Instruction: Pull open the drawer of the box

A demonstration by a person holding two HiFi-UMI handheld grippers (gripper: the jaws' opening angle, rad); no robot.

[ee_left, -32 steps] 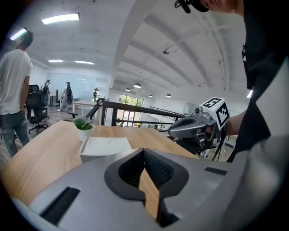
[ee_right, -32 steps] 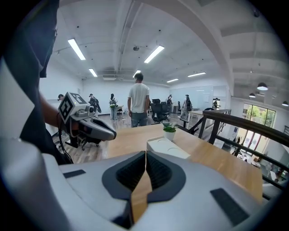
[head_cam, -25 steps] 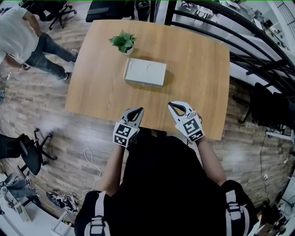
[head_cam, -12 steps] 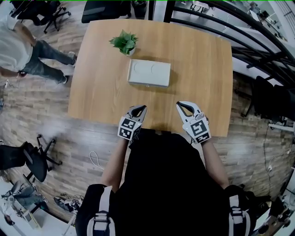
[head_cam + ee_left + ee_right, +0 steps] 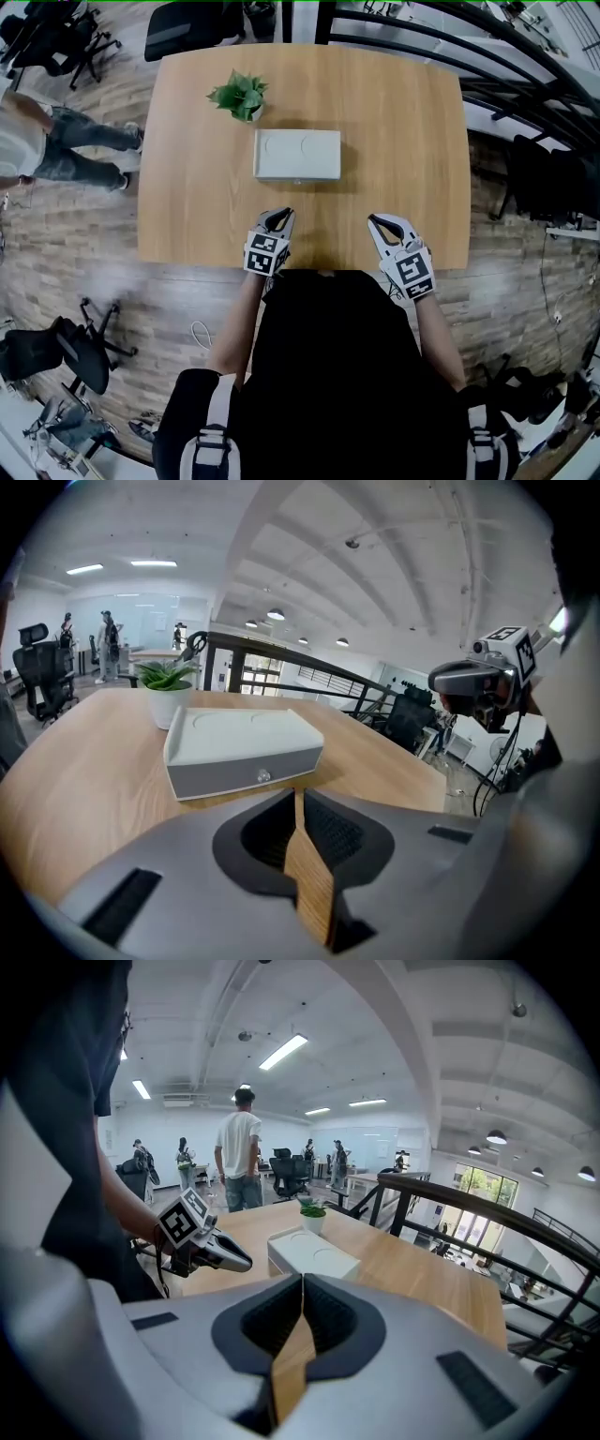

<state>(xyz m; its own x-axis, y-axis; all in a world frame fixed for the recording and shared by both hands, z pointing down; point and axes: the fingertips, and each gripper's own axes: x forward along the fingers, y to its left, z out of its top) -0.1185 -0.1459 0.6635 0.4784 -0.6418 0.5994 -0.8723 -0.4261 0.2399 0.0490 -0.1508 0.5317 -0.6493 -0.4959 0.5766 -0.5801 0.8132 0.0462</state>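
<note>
A pale grey box (image 5: pixel 297 155) lies in the middle of the wooden table (image 5: pixel 403 122). Its drawer front, with a small round knob (image 5: pixel 263 775), faces me and sits flush with the box (image 5: pixel 242 752). My left gripper (image 5: pixel 275 217) hovers over the table's near edge, a short way in front of the box, jaws shut and empty. My right gripper (image 5: pixel 379 221) hangs level with it further right, also shut on nothing. The left gripper (image 5: pixel 298 797) points straight at the drawer front. The right gripper (image 5: pixel 302 1282) sees the box (image 5: pixel 312 1252) from its right side.
A small potted plant (image 5: pixel 239 96) stands just behind the box's left corner. A black railing (image 5: pixel 525 66) runs along the table's right side. Office chairs (image 5: pixel 66 347) and a walking person (image 5: pixel 37 150) are on the wood floor to the left.
Both grippers stay shut near the table's front edge and have shifted only slightly. The person on the left has walked further toward the frame's edge. The drawer has not moved.
</note>
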